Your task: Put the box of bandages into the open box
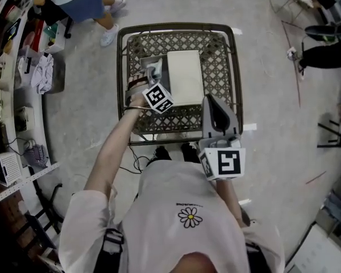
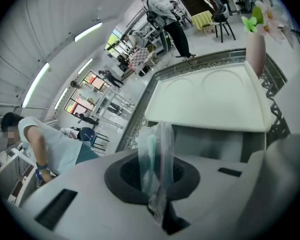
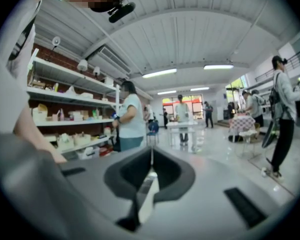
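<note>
Left gripper [image 1: 153, 74], jaws clamped on the clear-wrapped bandage pack [image 2: 159, 159], hangs over the open box [image 1: 142, 61] at the lattice table's [image 1: 216, 44] ten o'clock — the delivery step. Next, likely: lower in, then release. Right gripper [image 1: 216, 118] — jaws together, empty — sits at five o'clock.

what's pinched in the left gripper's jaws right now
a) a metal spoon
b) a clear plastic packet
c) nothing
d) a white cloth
b: in the left gripper view, the left gripper has its jaws closed on a clear plastic packet that sticks out past the tips.
</note>
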{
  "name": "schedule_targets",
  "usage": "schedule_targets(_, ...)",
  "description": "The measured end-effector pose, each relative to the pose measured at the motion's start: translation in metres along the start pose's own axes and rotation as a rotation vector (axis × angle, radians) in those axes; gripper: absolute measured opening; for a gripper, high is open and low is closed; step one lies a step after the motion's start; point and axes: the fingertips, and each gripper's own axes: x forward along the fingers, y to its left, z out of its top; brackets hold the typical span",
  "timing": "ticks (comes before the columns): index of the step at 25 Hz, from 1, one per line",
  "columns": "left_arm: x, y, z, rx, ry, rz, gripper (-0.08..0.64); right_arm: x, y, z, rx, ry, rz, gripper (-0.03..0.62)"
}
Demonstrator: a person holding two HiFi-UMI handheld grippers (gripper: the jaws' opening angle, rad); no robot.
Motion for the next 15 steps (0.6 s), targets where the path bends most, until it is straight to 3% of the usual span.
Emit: schedule_targets(15, 0.042, -0.036, -0.009, 0.104, 0.093, -0.109, 0.040, 0.001, -0.002, -0.007, 0.040, 0.033, 0.007, 0.032)
